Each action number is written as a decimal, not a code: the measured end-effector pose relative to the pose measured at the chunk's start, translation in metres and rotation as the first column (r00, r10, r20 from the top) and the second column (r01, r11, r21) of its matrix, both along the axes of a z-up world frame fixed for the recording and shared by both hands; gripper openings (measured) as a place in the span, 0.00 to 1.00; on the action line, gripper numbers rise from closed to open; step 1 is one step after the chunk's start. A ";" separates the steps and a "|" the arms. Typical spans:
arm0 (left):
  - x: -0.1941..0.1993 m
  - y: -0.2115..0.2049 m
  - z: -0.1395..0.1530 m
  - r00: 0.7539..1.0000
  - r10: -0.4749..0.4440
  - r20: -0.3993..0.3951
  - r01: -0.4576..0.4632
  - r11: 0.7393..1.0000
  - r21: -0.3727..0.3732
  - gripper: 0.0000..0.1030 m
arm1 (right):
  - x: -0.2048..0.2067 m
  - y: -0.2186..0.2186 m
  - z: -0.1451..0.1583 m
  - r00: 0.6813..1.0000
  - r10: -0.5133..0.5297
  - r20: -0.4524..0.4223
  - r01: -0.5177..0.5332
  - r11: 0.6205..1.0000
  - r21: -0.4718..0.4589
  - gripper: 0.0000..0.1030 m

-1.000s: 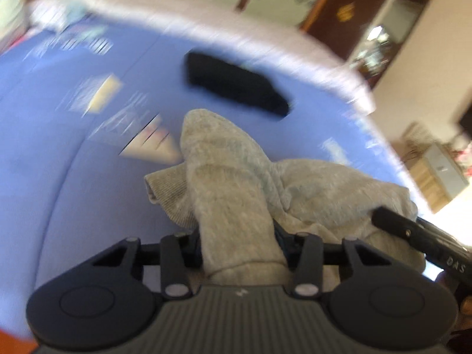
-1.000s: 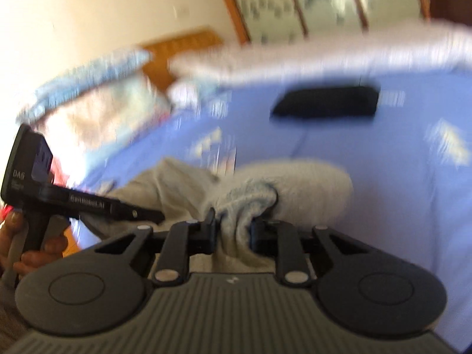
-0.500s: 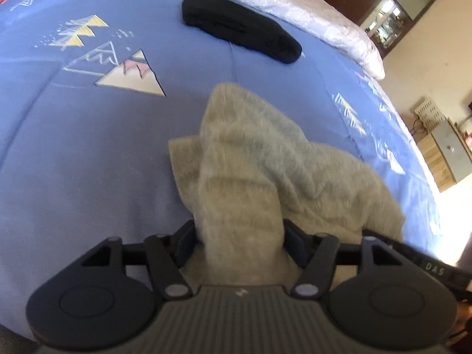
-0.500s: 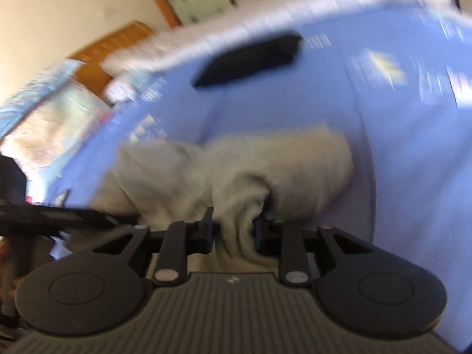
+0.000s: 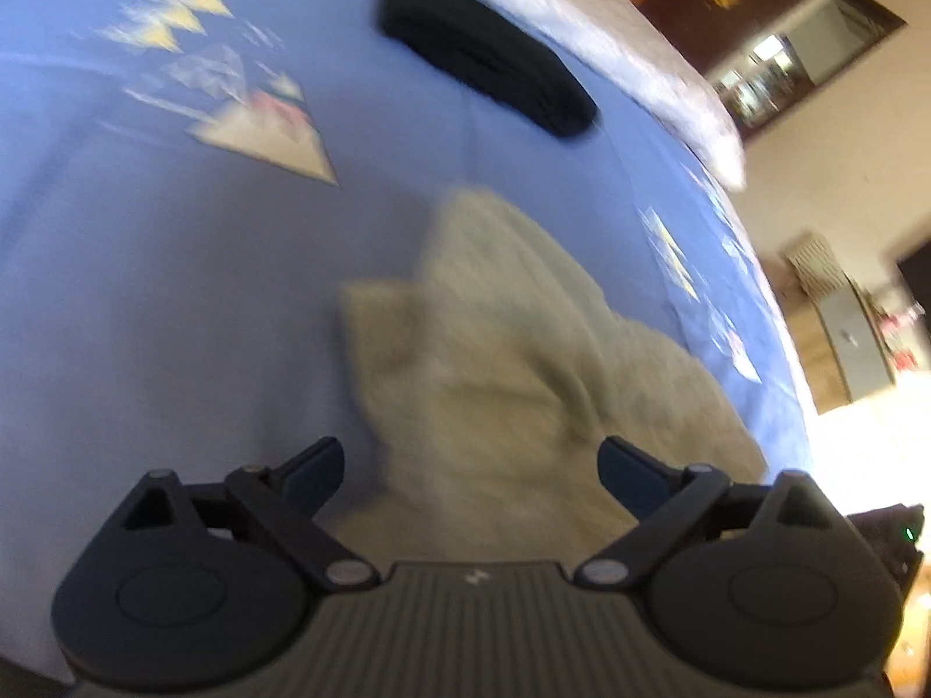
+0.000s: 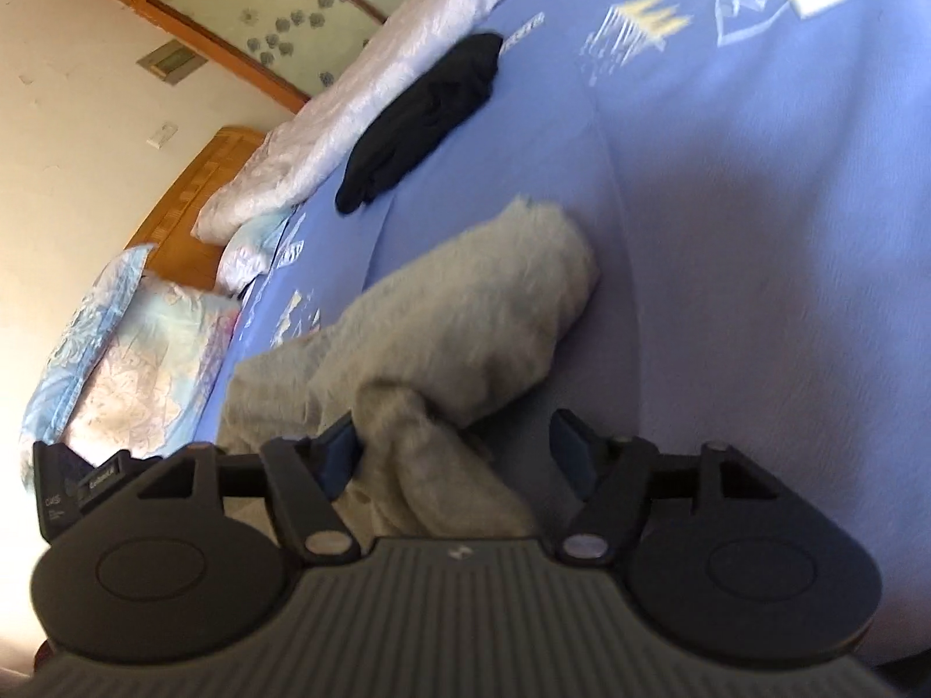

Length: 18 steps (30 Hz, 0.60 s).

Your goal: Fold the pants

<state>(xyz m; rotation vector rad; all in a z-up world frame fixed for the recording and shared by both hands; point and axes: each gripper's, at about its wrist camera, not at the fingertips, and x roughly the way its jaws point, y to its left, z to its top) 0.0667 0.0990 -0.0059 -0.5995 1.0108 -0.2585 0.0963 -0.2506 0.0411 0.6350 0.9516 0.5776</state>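
Observation:
The grey knit pants (image 5: 512, 360) lie in a crumpled heap on the blue bedspread (image 5: 145, 302). My left gripper (image 5: 471, 468) hangs just over the near part of the heap, its jaws opening wide, and cloth lies between the fingers without being pinched. In the right wrist view the same pants (image 6: 465, 320) sprawl ahead. My right gripper (image 6: 459, 448) is opening too. A fold of cloth rests against its left finger (image 6: 340, 448), while the right finger stands clear of it. The other gripper (image 6: 81, 485) shows at the lower left.
A black folded garment (image 5: 489, 58) lies farther back on the bed, also visible as the black garment (image 6: 425, 116). A pale quilt (image 6: 372, 93) runs along the far side, with a patterned pillow (image 6: 128, 349) and wooden headboard (image 6: 203, 180) at left. A cabinet (image 5: 844, 337) stands beyond the bed's right edge.
Both grippers came down toward the bed and spread their jaws, letting go of the grey pants. The cloth has dropped from a raised bunch into a heap on the spread.

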 end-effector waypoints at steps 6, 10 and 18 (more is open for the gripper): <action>0.005 -0.047 -0.009 0.993 -0.102 0.060 0.090 0.980 0.176 0.99 | 0.007 0.035 0.001 0.993 0.097 0.073 -0.089 0.991 -0.101 0.70; 0.004 -0.034 -0.006 0.996 -0.082 0.047 0.074 0.987 0.140 0.54 | 0.020 0.054 -0.003 0.985 0.171 0.004 -0.170 0.982 -0.084 0.31; -0.002 -0.032 0.028 0.985 -0.081 0.151 0.064 0.991 0.120 0.45 | 0.003 0.061 0.057 0.934 0.242 0.262 -0.207 0.966 -0.155 0.25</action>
